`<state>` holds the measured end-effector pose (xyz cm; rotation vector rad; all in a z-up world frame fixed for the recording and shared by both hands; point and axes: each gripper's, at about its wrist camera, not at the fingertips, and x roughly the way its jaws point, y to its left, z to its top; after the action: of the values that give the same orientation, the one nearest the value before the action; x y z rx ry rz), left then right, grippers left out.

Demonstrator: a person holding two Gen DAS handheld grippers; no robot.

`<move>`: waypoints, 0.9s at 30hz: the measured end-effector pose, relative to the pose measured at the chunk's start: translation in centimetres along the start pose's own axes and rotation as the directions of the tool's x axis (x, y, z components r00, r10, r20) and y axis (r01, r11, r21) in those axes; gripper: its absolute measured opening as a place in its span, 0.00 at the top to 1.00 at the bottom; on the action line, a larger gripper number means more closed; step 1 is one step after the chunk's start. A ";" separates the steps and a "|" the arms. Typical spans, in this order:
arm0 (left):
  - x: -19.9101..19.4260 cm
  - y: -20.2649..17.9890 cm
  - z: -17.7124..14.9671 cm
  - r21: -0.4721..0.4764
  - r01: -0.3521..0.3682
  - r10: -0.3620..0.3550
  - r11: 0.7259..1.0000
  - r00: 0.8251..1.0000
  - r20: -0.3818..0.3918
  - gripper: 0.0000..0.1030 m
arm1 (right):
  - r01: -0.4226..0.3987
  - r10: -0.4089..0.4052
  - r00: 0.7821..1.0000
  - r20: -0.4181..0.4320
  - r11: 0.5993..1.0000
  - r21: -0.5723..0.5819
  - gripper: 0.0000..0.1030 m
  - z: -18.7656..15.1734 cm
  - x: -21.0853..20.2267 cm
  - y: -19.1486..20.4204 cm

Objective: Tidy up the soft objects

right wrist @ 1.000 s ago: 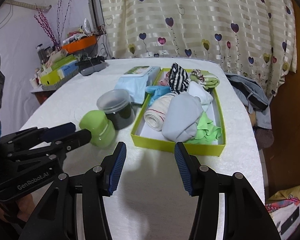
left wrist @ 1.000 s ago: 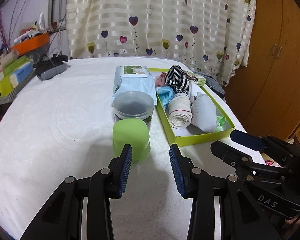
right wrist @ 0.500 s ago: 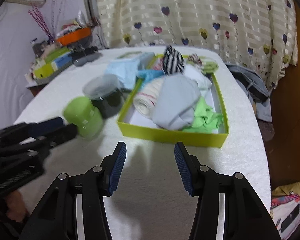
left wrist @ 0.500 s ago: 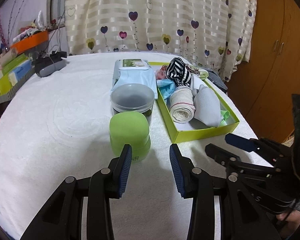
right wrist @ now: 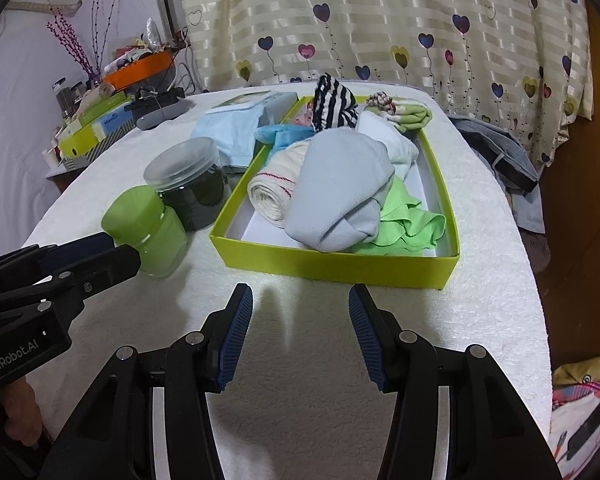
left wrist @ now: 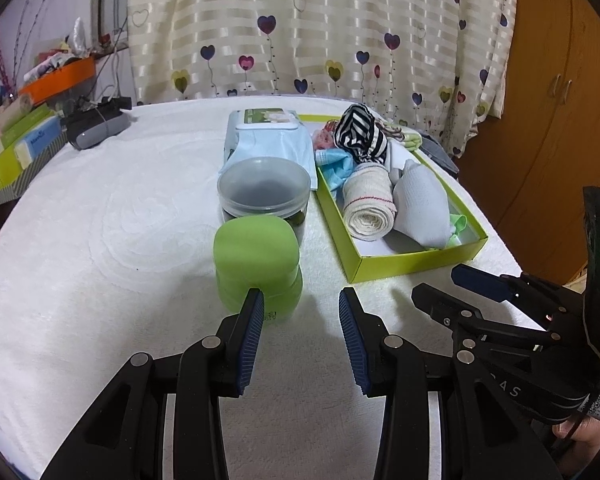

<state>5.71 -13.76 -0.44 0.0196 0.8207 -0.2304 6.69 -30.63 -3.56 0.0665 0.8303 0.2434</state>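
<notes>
Both tongs, left [left wrist: 300, 300] and right [right wrist: 300, 300], hang open and empty over the table [left wrist: 100, 240], facing the box [right wrist: 332, 262] where cloths [right wrist: 340, 196] are gathered.

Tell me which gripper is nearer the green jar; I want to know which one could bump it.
Left. The left gripper sits just short of the green jar, its tips beside the base. The right gripper hangs off to the side, before the yellow-green box.
</notes>
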 end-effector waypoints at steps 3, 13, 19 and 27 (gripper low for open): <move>0.2 -0.1 0.0 0.004 0.004 -0.004 1.000 1.000 -0.005 0.63 | 0.003 -0.003 1.000 -0.018 1.000 0.007 0.50 -0.1 0.5 -0.1; 0.5 -0.4 -0.1 0.014 0.006 -0.005 1.000 1.000 -0.017 0.63 | 0.029 -0.027 0.998 -0.064 0.999 0.019 0.50 -0.1 1.5 -0.4; 0.6 -0.5 -0.2 0.016 0.002 -0.002 1.000 1.000 -0.020 0.63 | 0.035 -0.037 0.996 -0.077 0.999 -0.022 0.40 -0.1 1.8 0.5; 0.7 -0.5 -0.3 0.019 -0.006 0.007 1.000 1.000 -0.020 0.63 | 0.070 -0.076 0.993 -0.085 0.996 -0.062 0.38 -0.3 2.0 1.1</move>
<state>5.86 -14.40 -1.07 0.0422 0.8385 -0.2319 7.60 -29.05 -5.03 -0.0296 0.9104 0.2025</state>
